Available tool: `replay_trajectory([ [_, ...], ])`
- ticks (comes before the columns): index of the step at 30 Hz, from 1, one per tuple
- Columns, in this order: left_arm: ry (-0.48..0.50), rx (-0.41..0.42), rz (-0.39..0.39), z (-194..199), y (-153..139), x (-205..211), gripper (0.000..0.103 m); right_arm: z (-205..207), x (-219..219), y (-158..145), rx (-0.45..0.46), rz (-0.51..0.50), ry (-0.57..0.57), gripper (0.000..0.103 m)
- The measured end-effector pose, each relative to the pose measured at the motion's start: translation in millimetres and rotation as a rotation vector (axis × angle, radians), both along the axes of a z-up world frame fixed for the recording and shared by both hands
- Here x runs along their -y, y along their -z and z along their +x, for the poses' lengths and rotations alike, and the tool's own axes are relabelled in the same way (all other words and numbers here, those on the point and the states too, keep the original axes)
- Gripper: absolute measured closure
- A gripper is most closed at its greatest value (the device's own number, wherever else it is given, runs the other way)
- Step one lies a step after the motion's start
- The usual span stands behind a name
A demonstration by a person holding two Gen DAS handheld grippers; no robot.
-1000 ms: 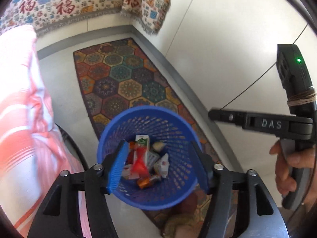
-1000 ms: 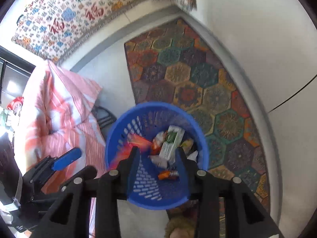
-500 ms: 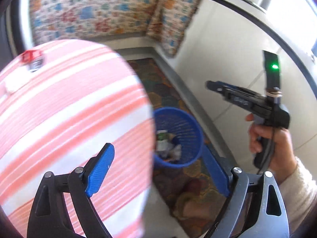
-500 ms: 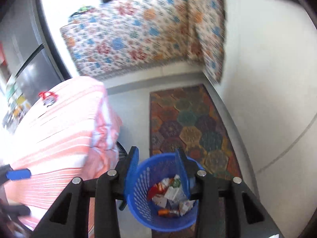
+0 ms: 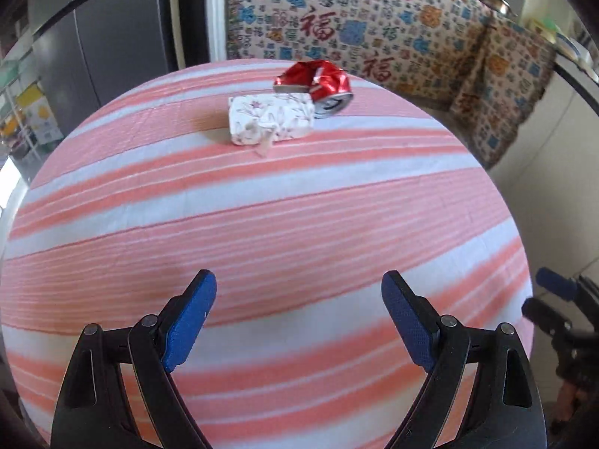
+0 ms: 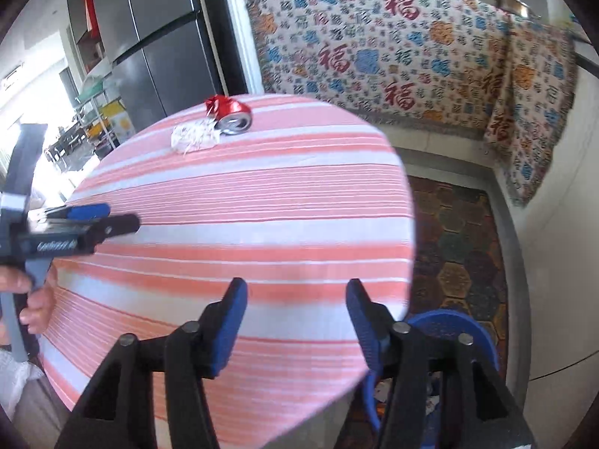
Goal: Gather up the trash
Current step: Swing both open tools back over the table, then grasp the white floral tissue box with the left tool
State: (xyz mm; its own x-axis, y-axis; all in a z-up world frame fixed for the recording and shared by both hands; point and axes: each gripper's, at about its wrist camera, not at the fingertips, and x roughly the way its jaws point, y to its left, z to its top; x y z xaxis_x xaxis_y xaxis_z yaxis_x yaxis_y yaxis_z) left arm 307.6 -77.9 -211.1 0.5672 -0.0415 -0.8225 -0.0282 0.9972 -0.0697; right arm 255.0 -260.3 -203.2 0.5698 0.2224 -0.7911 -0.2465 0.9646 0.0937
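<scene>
A crushed red can [image 5: 318, 82] and a white floral tissue pack [image 5: 271, 119] lie together at the far side of the round pink-striped table [image 5: 262, 232]. They also show in the right wrist view, can [image 6: 230, 116] and pack [image 6: 194, 136]. My left gripper [image 5: 299, 318] is open and empty over the near side of the table. My right gripper [image 6: 295, 318] is open and empty at the table's near right edge. The blue trash basket [image 6: 460, 329] stands on the floor below, mostly hidden by the right gripper.
A patterned rug [image 6: 460, 247] lies on the floor right of the table. A cloth with red characters [image 5: 355, 26] hangs behind. A dark fridge [image 6: 157, 48] stands at the back left. The left gripper shows in the right wrist view [image 6: 93, 220].
Both grippers have swung up from the blue basket on the floor to face the table top. The can and the tissue pack have come into view.
</scene>
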Motion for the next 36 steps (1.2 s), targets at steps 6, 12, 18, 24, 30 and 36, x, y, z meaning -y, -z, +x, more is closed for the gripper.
replay_trajectory([
  [6, -0.034, -0.023, 0.058, 52.1, 21.8, -17.8, 0.011, 26.3, -49.7, 22.6, -0.038, -0.043, -0.006, 0.041],
  [12, -0.049, 0.013, 0.101, 84.4, 27.9, -11.7, 0.000, 37.3, -70.9, 40.1, -0.018, -0.104, -0.018, 0.038],
  [18, -0.100, 0.011, 0.098, 119.6, 27.9, -2.1, 0.000, 36.4, -74.9, 43.8, 0.046, -0.118, -0.019, 0.032],
  [24, -0.136, 0.001, 0.102, 141.9, 27.8, 1.6, 0.000, 38.8, -76.4, 43.3, 0.046, -0.122, -0.017, 0.032],
  [30, -0.160, 0.048, 0.063, 141.5, 23.0, -14.6, 0.017, 40.3, -78.0, 43.1, 0.045, -0.122, -0.017, 0.032],
  [36, -0.063, 0.043, 0.088, 124.0, 19.5, -22.7, 0.019, 40.9, -78.5, 43.0, 0.045, -0.120, -0.016, 0.032],
])
